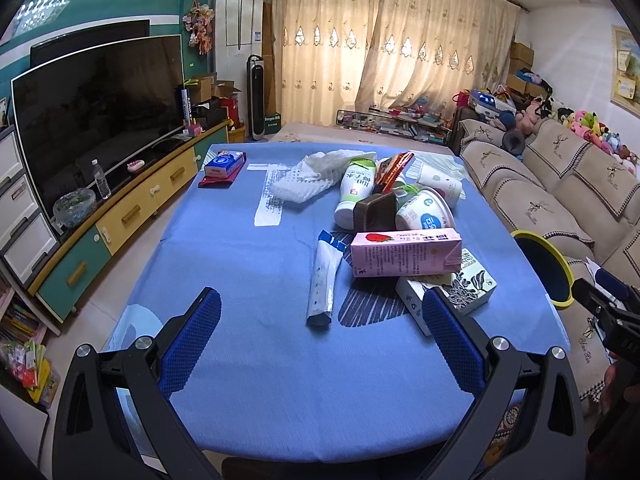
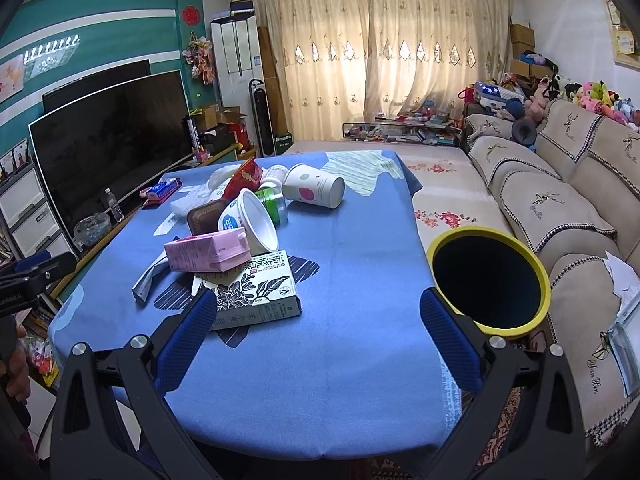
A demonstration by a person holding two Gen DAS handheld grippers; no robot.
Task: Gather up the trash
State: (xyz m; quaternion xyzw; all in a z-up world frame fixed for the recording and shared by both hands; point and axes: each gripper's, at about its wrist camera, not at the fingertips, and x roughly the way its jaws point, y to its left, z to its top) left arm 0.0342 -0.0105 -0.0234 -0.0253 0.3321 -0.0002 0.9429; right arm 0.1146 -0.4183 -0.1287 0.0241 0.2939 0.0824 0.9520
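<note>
A pile of trash lies on the blue tablecloth (image 1: 248, 320): a pink carton (image 1: 404, 254) on a black-and-white flowered box (image 1: 464, 284), a flattened white tube (image 1: 325, 280), white cups (image 1: 426, 210), a bottle (image 1: 354, 192), a red wrapper (image 1: 394, 170) and white foam netting (image 1: 304, 184). In the right wrist view the pink carton (image 2: 208, 254), flowered box (image 2: 256, 292) and a lying paper cup (image 2: 314, 186) show. My left gripper (image 1: 322, 312) is open and empty above the near table, before the tube. My right gripper (image 2: 318, 312) is open and empty, right of the box.
A yellow-rimmed dark bin (image 2: 490, 280) stands off the table's right edge, by the beige sofa (image 2: 568, 208). A tissue pack (image 1: 225, 164) lies at the far left corner. A TV (image 1: 100, 116) on a low cabinet runs along the left.
</note>
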